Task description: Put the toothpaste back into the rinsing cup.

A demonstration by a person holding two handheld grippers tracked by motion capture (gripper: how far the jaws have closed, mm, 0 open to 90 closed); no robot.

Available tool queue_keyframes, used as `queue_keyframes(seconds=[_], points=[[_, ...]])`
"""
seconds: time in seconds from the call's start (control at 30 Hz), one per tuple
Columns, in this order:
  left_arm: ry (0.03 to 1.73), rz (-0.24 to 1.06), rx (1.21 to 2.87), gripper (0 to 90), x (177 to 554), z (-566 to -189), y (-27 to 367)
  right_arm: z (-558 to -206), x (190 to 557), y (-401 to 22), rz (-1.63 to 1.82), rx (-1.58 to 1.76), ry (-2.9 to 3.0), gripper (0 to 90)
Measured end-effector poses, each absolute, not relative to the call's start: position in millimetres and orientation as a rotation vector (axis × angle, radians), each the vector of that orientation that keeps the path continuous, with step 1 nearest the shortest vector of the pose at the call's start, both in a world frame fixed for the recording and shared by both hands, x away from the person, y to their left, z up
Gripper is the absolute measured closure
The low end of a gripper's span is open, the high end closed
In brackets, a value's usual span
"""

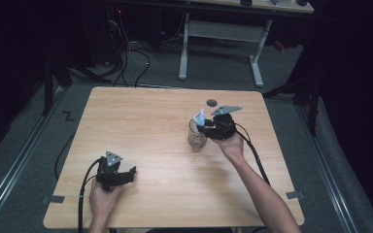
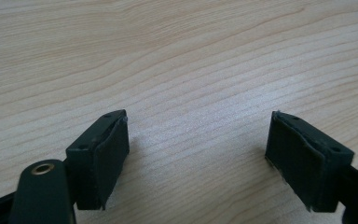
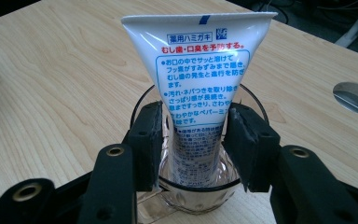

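One tube (image 3: pixel 199 88): soft and light, we judge; right gripper (image 3: pixel 193 140) clamps its lower body inside the fragile glass (image 3: pixel 193 198).
Left gripper (image 2: pixel 196 156): jaws wide, empty.

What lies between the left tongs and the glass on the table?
Nothing: in the high view, the stretch of table between the left tongs and the glass is bare wood.

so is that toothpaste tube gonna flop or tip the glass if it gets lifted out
The toothpaste tube is probably soft plastic, so it may dent between the right gripper pads. It stands cap-down in the clear glass, which looks light and could tip if the tube drags its rim.
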State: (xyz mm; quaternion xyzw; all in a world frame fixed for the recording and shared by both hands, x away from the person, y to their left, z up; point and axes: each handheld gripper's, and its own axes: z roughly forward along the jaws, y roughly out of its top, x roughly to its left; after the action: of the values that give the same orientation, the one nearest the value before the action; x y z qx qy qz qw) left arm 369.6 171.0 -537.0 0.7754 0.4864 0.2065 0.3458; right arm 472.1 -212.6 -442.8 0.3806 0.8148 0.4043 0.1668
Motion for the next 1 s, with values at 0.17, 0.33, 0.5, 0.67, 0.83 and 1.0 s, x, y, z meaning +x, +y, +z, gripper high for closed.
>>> queue_keyframes(seconds=[0.17,0.33,0.5,0.67,0.83,1.0], points=[[1.262,0.536,2.012,21.4,369.5,-537.0,171.0,-445.3,469.6,-215.5,1.155,1.093,2.311,54.9],[1.262,0.536,2.012,21.4,369.5,-537.0,171.0,-443.4,465.3,-220.9,1.184,1.103,2.28,53.1],[1.263,0.536,2.012,21.4,369.5,-537.0,171.0,-441.9,461.6,-225.5,1.196,1.103,2.262,51.4],[1.263,0.536,2.012,21.4,369.6,-537.0,171.0,-440.5,458.1,-230.4,1.212,1.106,2.247,50.4],[1.263,0.536,2.012,21.4,369.6,-537.0,171.0,-437.0,453.0,-236.2,1.238,1.106,2.222,49.5],[1.263,0.536,2.012,21.4,369.6,-537.0,171.0,-434.1,450.0,-241.0,1.257,1.121,2.202,48.9]])
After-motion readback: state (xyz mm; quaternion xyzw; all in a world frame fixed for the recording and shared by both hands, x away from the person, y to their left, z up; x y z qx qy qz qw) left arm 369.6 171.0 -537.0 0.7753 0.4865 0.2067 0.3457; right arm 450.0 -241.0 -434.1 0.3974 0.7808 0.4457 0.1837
